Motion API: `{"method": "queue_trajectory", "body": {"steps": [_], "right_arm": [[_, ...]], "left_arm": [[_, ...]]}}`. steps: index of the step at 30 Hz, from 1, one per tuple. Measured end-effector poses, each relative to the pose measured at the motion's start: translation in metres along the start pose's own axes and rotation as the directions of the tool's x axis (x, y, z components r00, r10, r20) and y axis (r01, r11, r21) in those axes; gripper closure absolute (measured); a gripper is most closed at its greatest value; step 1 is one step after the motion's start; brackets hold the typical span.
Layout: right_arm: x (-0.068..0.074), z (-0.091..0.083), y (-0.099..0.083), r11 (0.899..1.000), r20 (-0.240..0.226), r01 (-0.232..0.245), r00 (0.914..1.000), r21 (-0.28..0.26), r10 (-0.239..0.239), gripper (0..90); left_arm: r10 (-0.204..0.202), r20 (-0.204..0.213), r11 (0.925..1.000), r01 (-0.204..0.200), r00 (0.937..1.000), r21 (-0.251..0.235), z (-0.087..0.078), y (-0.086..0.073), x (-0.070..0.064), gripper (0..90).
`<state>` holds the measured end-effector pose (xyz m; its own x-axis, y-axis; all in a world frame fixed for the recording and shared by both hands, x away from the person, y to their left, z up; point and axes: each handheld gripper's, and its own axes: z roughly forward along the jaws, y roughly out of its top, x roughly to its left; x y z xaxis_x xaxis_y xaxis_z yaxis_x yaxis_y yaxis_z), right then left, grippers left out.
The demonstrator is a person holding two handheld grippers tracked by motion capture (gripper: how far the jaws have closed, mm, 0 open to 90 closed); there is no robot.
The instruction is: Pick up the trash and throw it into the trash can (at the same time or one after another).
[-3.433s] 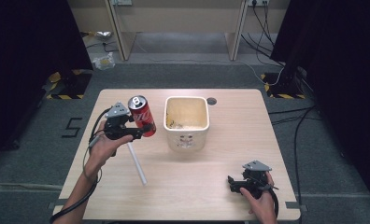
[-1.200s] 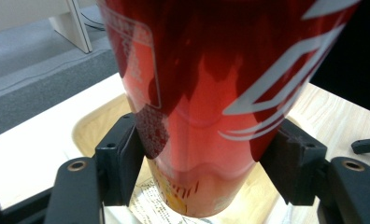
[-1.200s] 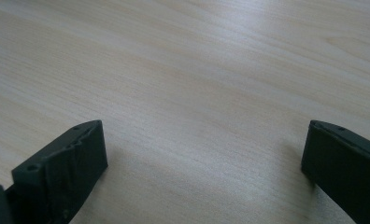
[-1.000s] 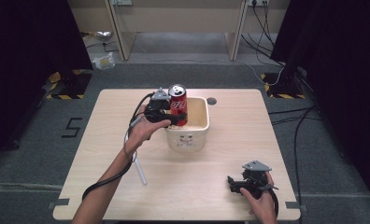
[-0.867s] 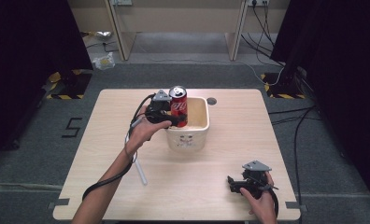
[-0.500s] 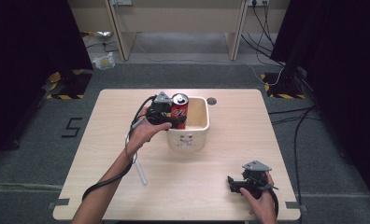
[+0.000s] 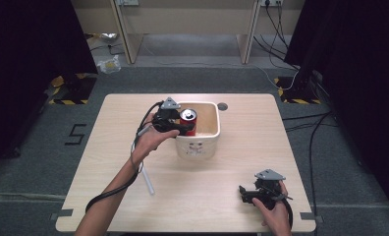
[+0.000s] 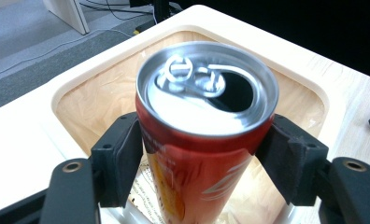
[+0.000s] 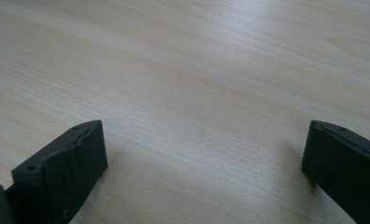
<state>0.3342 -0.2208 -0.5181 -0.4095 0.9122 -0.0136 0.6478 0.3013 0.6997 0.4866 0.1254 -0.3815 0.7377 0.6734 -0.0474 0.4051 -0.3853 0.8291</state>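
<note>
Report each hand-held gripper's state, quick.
Left hand-held gripper: shut on the red can, over the white bin.
Right hand-held gripper: open, holding nothing.

bare table [image 7: 232,191] ahead of right gripper [image 7: 245,192], white bin [image 7: 200,145] walls close around held can [image 7: 188,121]

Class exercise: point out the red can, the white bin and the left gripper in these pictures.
red can [image 8: 206,93], left gripper view, on its silver lid.
white bin [image 7: 197,146], high view, on its front wall.
left gripper [image 8: 202,158], left gripper view, midway between its jaws, which clamp the can.
</note>
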Motion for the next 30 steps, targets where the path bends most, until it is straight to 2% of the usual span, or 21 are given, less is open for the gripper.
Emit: {"method": "queue_trajectory", "body": {"steps": [7, 16, 22, 30], "right_arm": [[0.000, 0.000, 0.000, 1.000, -0.002, 0.000, 1.0000, 0.002, 0.000, 0.3], [0.000, 0.000, 0.000, 1.000, -0.003, 0.000, 1.0000, 0.001, 0.000, 0.3], [0.000, 0.000, 0.000, 1.000, -0.003, 0.001, 1.0000, 0.001, -0.001, 0.3], [0.000, 0.000, 0.000, 1.000, -0.003, 0.003, 1.0000, 0.001, -0.003, 0.3]], "left_arm": [[-0.013, -0.016, 0.9996, 0.012, 0.9998, -0.024, -0.004, 0.002, 0.003, 32.6], [-0.020, -0.014, 0.9986, 0.019, 0.9997, -0.049, -0.017, 0.006, 0.003, 29.3], [-0.040, -0.022, 0.9976, 0.039, 0.9990, -0.057, -0.031, 0.007, 0.007, 26.1], [-0.093, -0.016, 0.9924, 0.091, 0.9955, -0.082, -0.052, 0.000, 0.017, 23.8]]}}
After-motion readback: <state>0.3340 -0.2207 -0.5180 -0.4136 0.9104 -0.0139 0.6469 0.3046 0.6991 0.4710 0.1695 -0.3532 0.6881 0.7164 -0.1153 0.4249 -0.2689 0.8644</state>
